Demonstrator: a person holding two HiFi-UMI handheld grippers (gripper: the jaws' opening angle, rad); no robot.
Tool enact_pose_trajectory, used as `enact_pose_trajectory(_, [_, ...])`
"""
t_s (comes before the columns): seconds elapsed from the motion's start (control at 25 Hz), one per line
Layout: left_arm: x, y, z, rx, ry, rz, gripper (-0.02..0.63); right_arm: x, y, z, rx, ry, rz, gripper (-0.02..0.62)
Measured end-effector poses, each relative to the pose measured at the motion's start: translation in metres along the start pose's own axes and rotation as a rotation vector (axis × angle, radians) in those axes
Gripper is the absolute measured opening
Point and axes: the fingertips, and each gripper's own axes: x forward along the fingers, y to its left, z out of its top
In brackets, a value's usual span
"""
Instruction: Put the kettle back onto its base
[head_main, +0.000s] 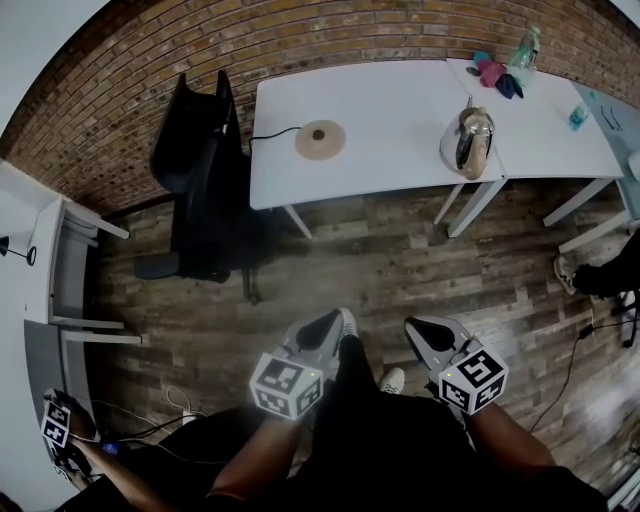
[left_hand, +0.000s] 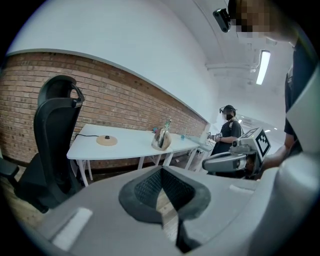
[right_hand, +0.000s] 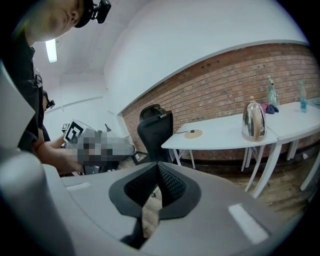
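The steel kettle (head_main: 468, 142) stands near the right end of a white table (head_main: 390, 170). Its round tan base (head_main: 320, 139), with a black cord, lies apart from it toward the table's left. Both show small in the left gripper view, kettle (left_hand: 161, 138) and base (left_hand: 106, 140), and in the right gripper view, kettle (right_hand: 253, 121) and base (right_hand: 193, 133). My left gripper (head_main: 322, 328) and right gripper (head_main: 428, 334) hang over the wooden floor, well short of the table. Each has its jaws shut with nothing held: left (left_hand: 161, 170), right (right_hand: 158, 166).
A black office chair (head_main: 200, 180) stands at the table's left end. A second white table (head_main: 550, 110) adjoins on the right, carrying bottles (head_main: 525, 50) and bundled cloths (head_main: 492, 72). Another person (left_hand: 227, 132) stands beyond. Cables (head_main: 575, 360) lie on the floor at the right.
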Motion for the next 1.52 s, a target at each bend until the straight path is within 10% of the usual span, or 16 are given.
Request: enact_pose_trajectory(1.52, [0.077,0.156,0.011,-0.081,0.084,0.036,0.0,0.154,-0.079,0.028,0.123,0.069,-0.015,0.026])
